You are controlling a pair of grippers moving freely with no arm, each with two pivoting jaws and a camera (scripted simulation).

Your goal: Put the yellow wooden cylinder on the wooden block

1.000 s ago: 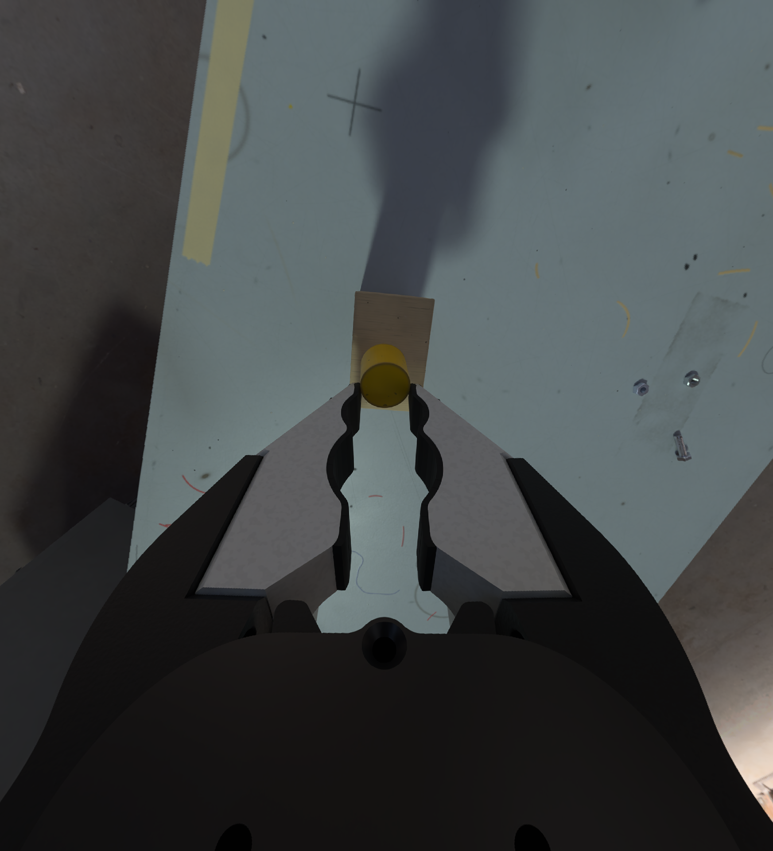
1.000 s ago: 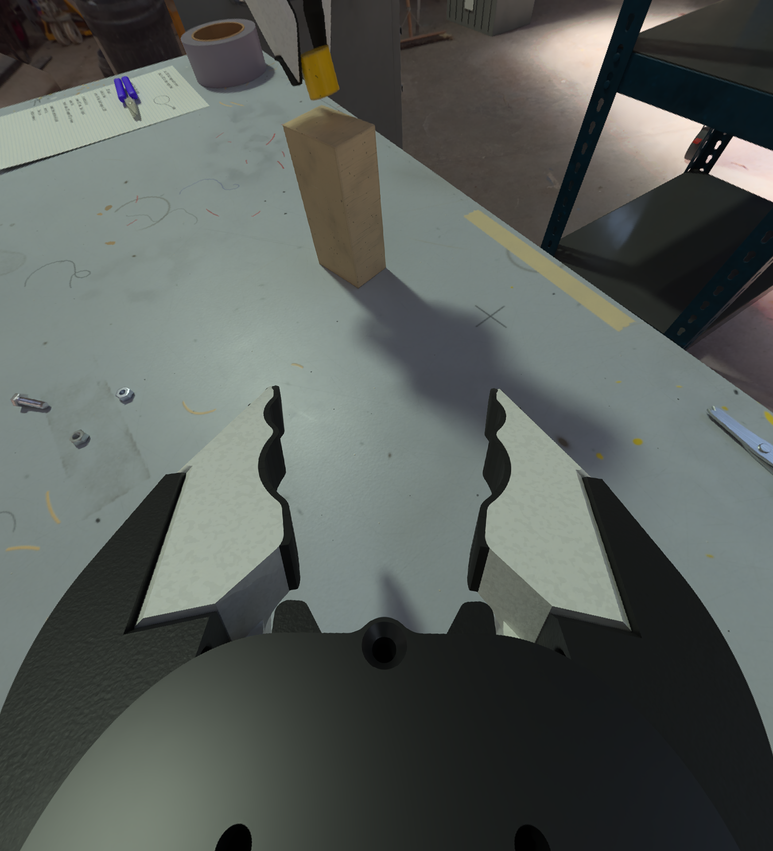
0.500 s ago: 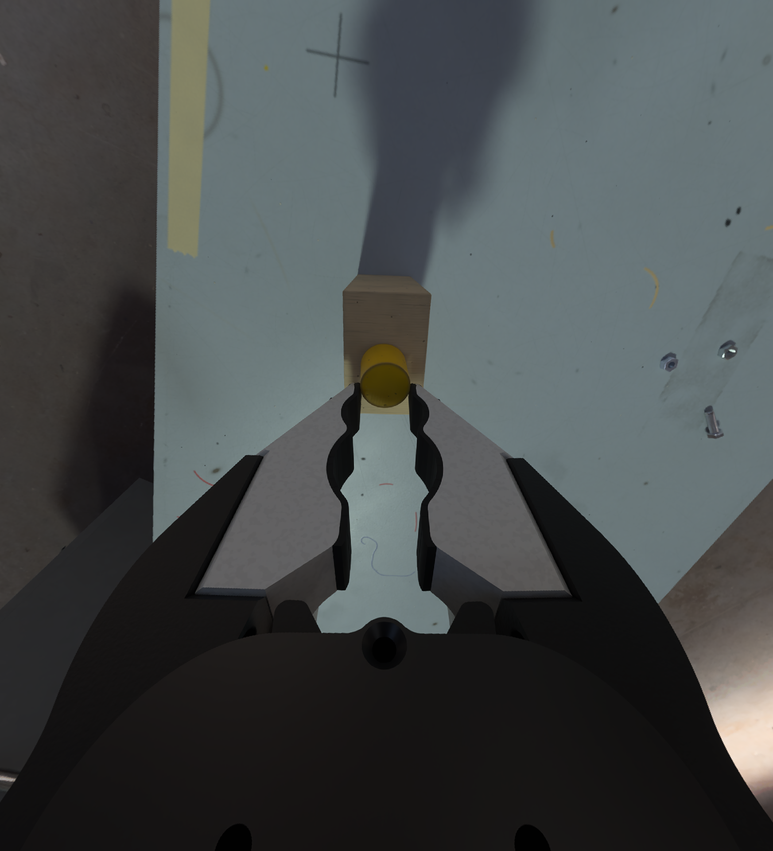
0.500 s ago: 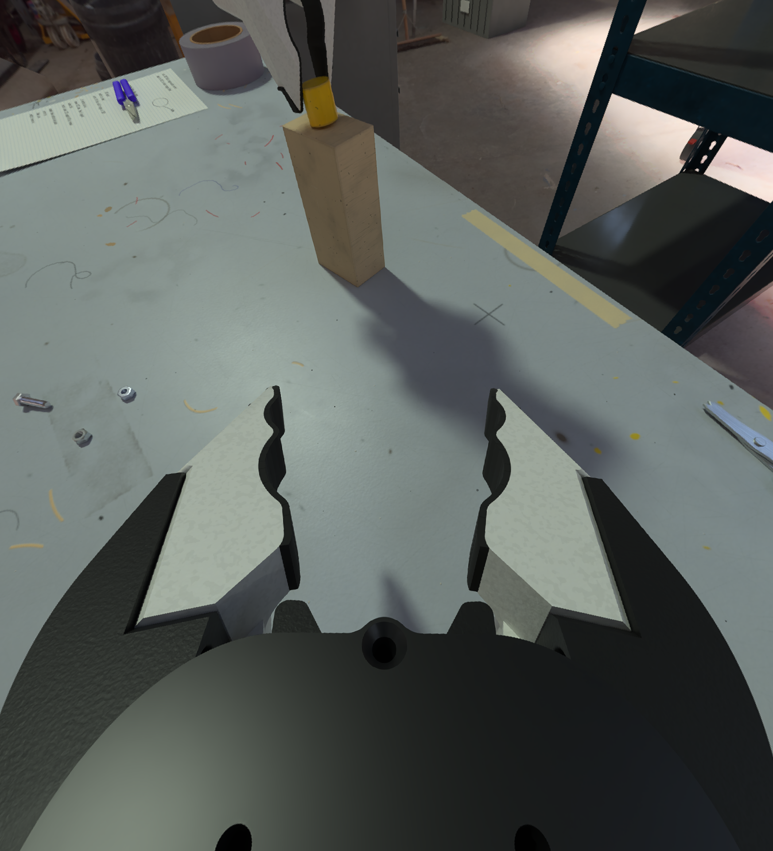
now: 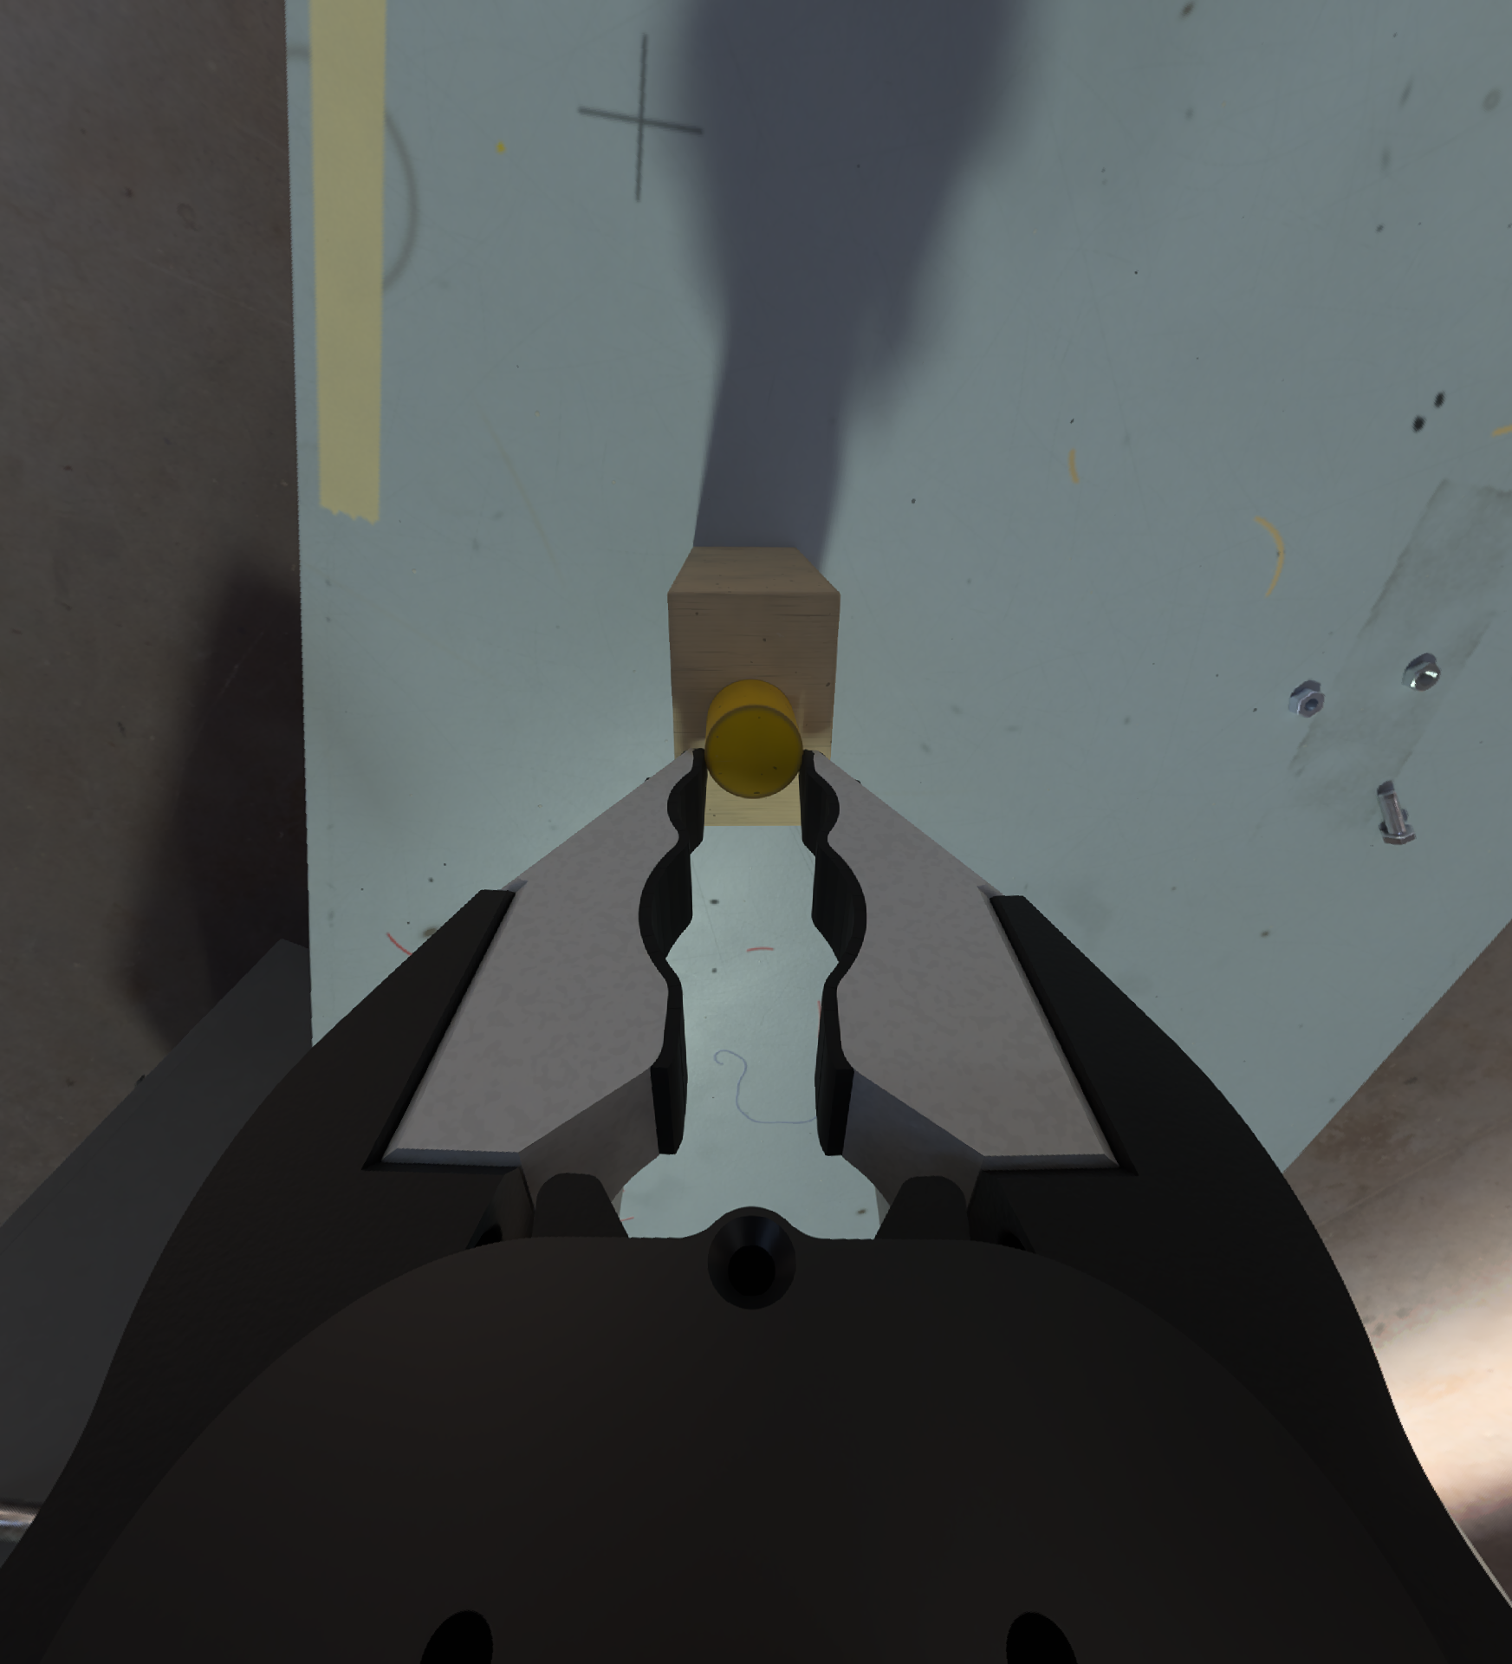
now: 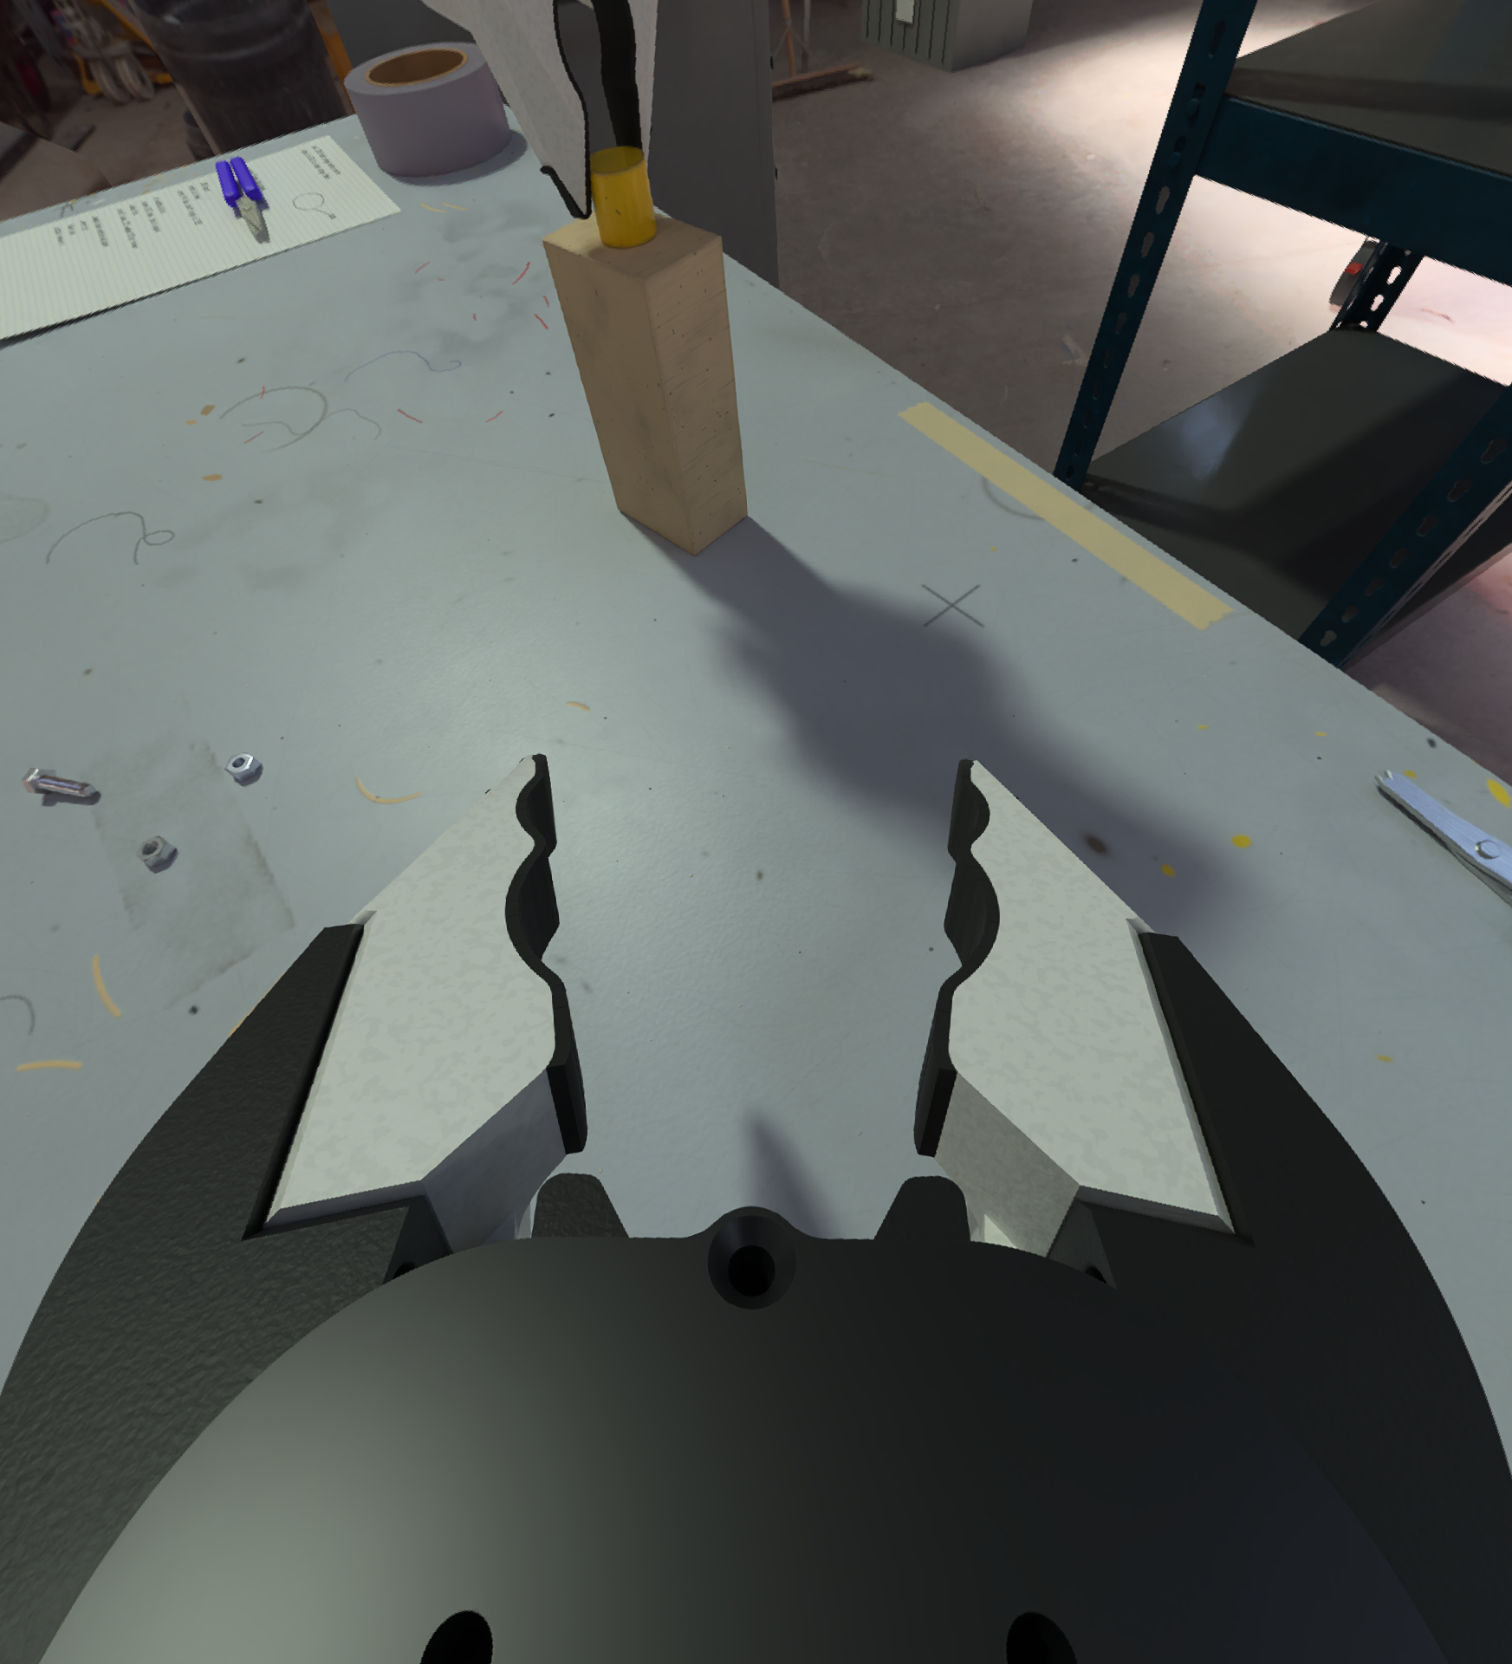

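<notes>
The yellow wooden cylinder (image 5: 753, 753) is gripped at the tips of my left gripper (image 5: 753, 765), which points straight down over the wooden block (image 5: 752, 630). In the right wrist view the cylinder (image 6: 621, 200) stands upright with its bottom on the top face of the tall block (image 6: 662, 378), and the left gripper (image 6: 594, 108) still closes on it from above. My right gripper (image 6: 750, 774) is open and empty, low over the table well in front of the block.
The grey table (image 6: 464, 630) carries a bolt (image 6: 59, 785) and two nuts (image 6: 243, 767) at the left, scissors (image 6: 1490, 864) at the right, a paper sheet (image 6: 176, 243) with blue pliers (image 6: 241, 194), a tape roll (image 6: 428, 104). A dark blue shelf rack (image 6: 1364, 360) stands beyond the right table edge.
My left gripper has come down with the cylinder, from above and beside the block's top to resting on it. The right gripper has stayed still.
</notes>
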